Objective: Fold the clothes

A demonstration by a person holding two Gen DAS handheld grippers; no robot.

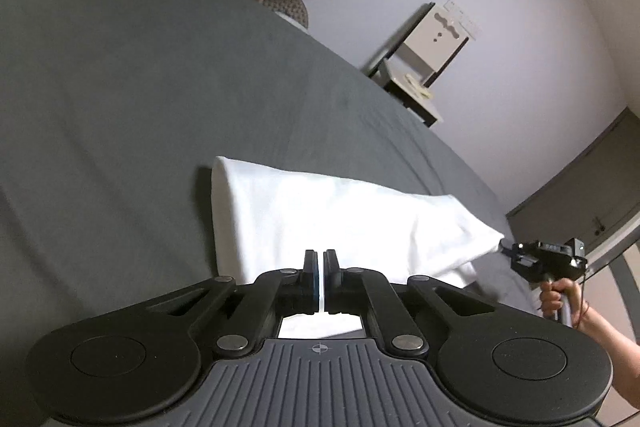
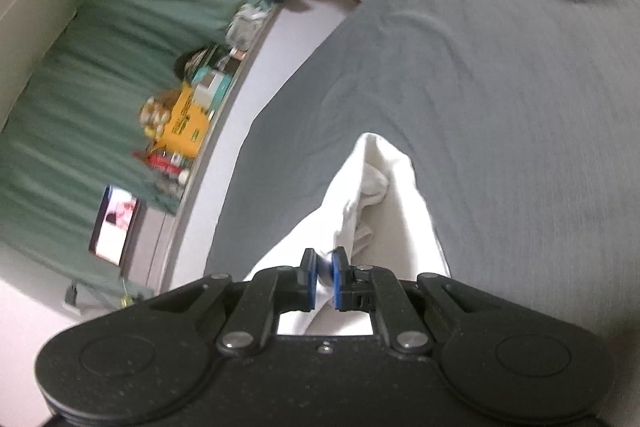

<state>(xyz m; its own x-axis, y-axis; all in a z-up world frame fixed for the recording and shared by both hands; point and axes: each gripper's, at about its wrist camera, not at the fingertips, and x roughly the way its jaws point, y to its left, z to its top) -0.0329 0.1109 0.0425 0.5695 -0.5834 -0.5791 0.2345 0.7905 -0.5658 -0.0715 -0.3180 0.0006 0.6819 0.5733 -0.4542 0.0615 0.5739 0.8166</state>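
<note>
On grey bedsheet (image 1: pixel 120 75), white garment (image 1: pixel 320 215) lies folded.

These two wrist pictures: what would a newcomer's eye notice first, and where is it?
First the white garment, bright against the dark grey bed cover, stretched across the lower middle of the left wrist view. Its far corner is pinched by the right gripper at the right edge, held by a hand. In the right wrist view, white cloth shows between the blue-padded fingers, with green curtains to the left.
</note>
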